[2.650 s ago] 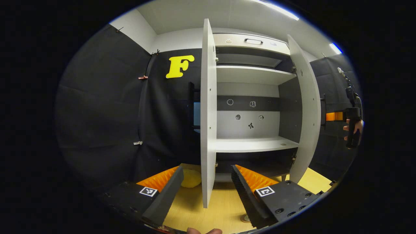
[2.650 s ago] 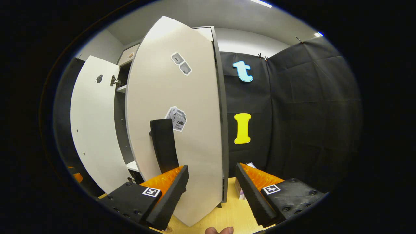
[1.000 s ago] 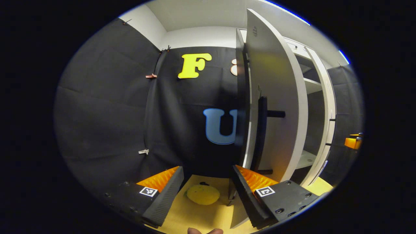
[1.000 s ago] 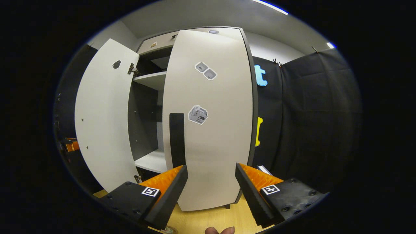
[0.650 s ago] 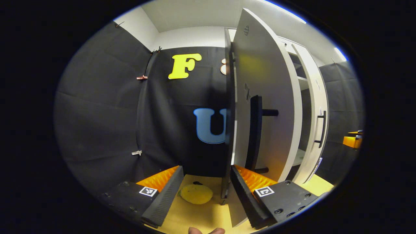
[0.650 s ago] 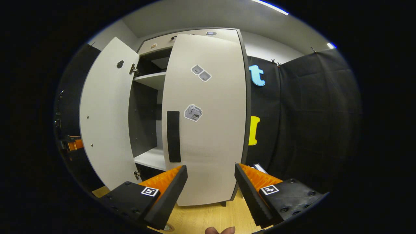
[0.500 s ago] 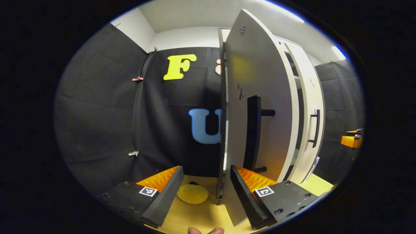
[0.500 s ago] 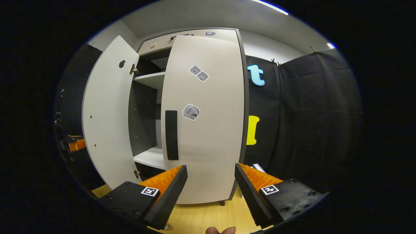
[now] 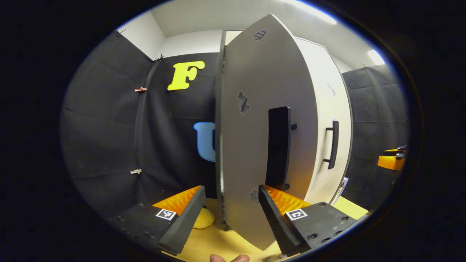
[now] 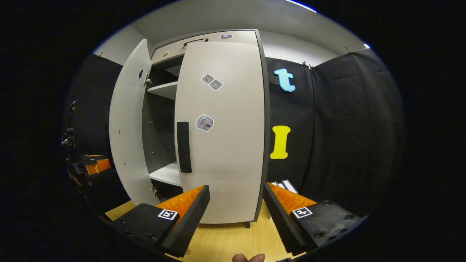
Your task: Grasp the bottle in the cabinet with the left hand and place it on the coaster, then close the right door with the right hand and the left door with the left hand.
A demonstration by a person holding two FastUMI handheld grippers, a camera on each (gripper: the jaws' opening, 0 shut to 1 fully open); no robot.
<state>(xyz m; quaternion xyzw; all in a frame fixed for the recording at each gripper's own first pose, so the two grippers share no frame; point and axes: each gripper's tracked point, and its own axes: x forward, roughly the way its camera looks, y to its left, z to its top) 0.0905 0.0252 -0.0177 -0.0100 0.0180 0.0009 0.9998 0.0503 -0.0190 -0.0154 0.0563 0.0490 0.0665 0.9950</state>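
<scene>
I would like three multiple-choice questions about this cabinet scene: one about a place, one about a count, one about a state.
1. In the left gripper view, where does the yellow round coaster lie?
A. On a cabinet shelf
B. On the wooden tabletop, left of the left door's lower edge
C. Between the right gripper's fingers

2. How many stickers show on the front of the right door in the right gripper view?
A. One
B. Three
C. Six

3. In what state is the left door?
A. Shut flush
B. Partly open, shelves showing behind it
C. Taken off its hinges

Answers:
1. B: the coaster rests on the tabletop beside the left gripper.
2. B: a pair sits near the top and one near the black handle.
3. B: a gap with shelves shows between the doors, beyond the right gripper.
</scene>
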